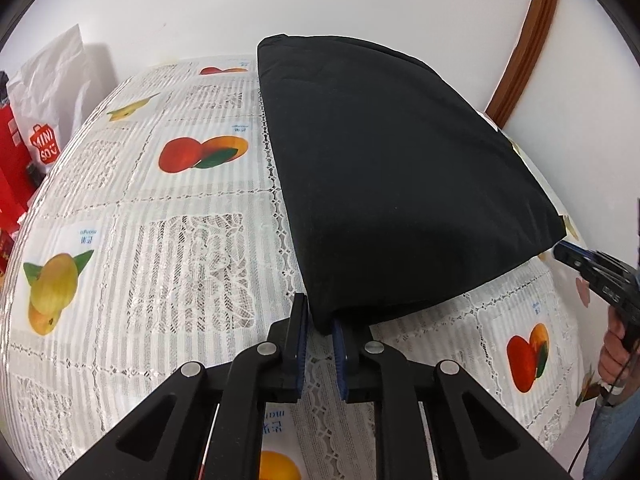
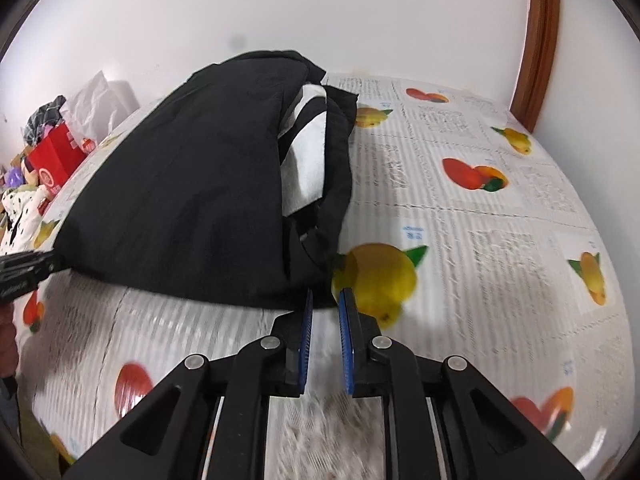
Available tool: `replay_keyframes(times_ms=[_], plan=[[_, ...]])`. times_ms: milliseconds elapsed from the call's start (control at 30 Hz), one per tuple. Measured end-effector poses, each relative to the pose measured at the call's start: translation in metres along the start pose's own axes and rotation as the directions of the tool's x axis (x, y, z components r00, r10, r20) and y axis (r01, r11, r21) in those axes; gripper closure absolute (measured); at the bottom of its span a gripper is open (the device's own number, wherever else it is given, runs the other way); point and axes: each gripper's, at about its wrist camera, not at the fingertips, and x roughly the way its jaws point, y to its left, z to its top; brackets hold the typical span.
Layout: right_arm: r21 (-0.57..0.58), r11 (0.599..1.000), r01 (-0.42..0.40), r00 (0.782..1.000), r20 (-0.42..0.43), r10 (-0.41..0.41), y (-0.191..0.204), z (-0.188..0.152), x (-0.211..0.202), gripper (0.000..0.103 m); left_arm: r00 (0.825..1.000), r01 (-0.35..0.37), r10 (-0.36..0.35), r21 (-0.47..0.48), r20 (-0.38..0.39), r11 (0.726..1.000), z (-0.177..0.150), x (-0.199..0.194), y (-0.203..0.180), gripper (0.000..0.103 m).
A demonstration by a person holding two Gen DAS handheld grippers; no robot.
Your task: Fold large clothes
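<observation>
A black garment (image 1: 380, 180) lies folded on the table's fruit-print cloth (image 1: 180, 240). My left gripper (image 1: 319, 312) is at its near left corner, and that corner sits pinched between the pads. In the right wrist view the garment (image 2: 180, 200) shows a white inner layer (image 2: 308, 160) at its open side. My right gripper (image 2: 326, 296) stands slightly open at the near right corner, tablecloth (image 2: 480, 220) showing between its pads and the fabric just beyond the tips. Each gripper appears in the other's view: the right gripper (image 1: 592, 268), the left gripper (image 2: 28, 268).
A white shopping bag (image 1: 44, 92) and a red box (image 2: 56, 156) stand past the table's left edge among piled items. A brown door frame (image 1: 528, 40) rises at the back right. A person's hand (image 1: 616, 352) holds the right gripper. A white wall backs the table.
</observation>
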Motion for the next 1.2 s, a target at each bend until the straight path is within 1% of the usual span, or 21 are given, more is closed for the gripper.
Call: replay_keyframes(times_ms=[33,100,133,167,267,300,400,500,533,567,600,667,700,767,800,933,1067,1200], plan=[[-0.009,1.0,-0.01,1.0,0.019,0.01,-0.001,-0.002,-0.009,0.086,1.0,0.003,-0.003,-0.001,0.001,1.0,-0.001,-0.002,0.001,0.09],[-0.021,0.999,-0.024,0.998,0.051,0.025,-0.001,-0.004,-0.024,0.079,1.0,0.006,-0.006,-0.001,0.008,1.0,-0.002,-0.007,0.002,0.089],[-0.027,0.999,-0.041,0.996,0.075,0.043,0.0,-0.004,-0.033,0.073,1.0,0.005,-0.005,0.003,0.015,1.0,-0.002,-0.011,0.001,0.088],[-0.029,0.998,-0.051,0.995,0.087,0.054,0.001,-0.003,-0.038,0.072,1.0,0.007,-0.007,0.008,0.023,1.0,-0.002,-0.015,0.001,0.086],[-0.031,0.995,-0.099,0.987,0.121,0.102,0.008,0.005,-0.043,0.072,0.999,0.017,-0.017,0.01,0.047,1.0,-0.002,-0.025,0.0,0.08],[-0.026,0.994,-0.107,0.985,0.131,0.11,0.012,0.012,-0.039,0.072,0.998,0.021,-0.021,0.01,0.053,1.0,-0.002,-0.029,0.0,0.078],[-0.008,0.995,-0.098,0.986,0.136,0.098,0.018,0.026,-0.024,0.072,0.996,0.029,-0.031,0.027,0.083,0.999,-0.001,-0.04,-0.003,0.073],[0.023,0.995,-0.092,0.99,0.111,0.089,0.02,0.038,-0.003,0.072,0.994,0.029,-0.033,0.045,0.101,0.999,0.003,-0.048,-0.005,0.066],[0.038,0.996,-0.082,0.993,0.093,0.078,0.019,0.042,0.006,0.072,0.994,0.026,-0.032,0.055,0.108,0.998,0.005,-0.048,-0.007,0.061],[0.054,0.996,-0.075,0.995,0.072,0.071,0.017,0.045,0.015,0.072,0.993,0.019,-0.026,0.064,0.111,0.998,0.008,-0.047,-0.008,0.059],[0.063,0.995,-0.078,0.995,0.061,0.074,0.016,0.046,0.02,0.074,0.993,0.007,-0.015,0.072,0.114,0.997,0.01,-0.045,-0.01,0.059],[0.065,0.994,-0.086,0.995,0.052,0.083,0.016,0.048,0.026,0.09,0.994,-0.016,0.007,0.082,0.113,0.996,0.016,-0.037,-0.012,0.059],[0.037,0.995,-0.095,0.992,0.092,0.091,0.017,0.046,0.02,0.101,0.994,-0.018,0.009,0.081,0.107,0.997,0.018,-0.033,-0.012,0.059],[0.029,0.992,-0.124,0.979,0.164,0.118,0.014,0.043,0.008,0.101,0.995,-0.009,0.002,0.068,0.096,0.998,0.019,-0.027,-0.011,0.059],[0.033,0.99,-0.135,0.976,0.175,0.128,0.013,0.041,0.004,0.101,0.996,-0.006,0.001,0.062,0.092,0.998,0.02,-0.023,-0.011,0.059],[0.023,0.995,-0.093,0.985,0.151,0.088,0.013,0.036,0.004,0.101,0.996,0.0,-0.004,0.045,0.089,0.999,0.023,-0.016,-0.01,0.059],[0.054,0.995,-0.084,0.988,0.137,0.076,0.008,0.033,-0.001,0.101,0.996,-0.008,0.005,0.031,0.091,0.999,0.024,-0.016,-0.01,0.058],[0.074,0.997,-0.013,0.997,0.08,0.007,0.007,0.03,0.001,0.101,0.996,-0.024,0.022,0.016,0.088,1.0,0.023,-0.017,-0.012,0.055]])
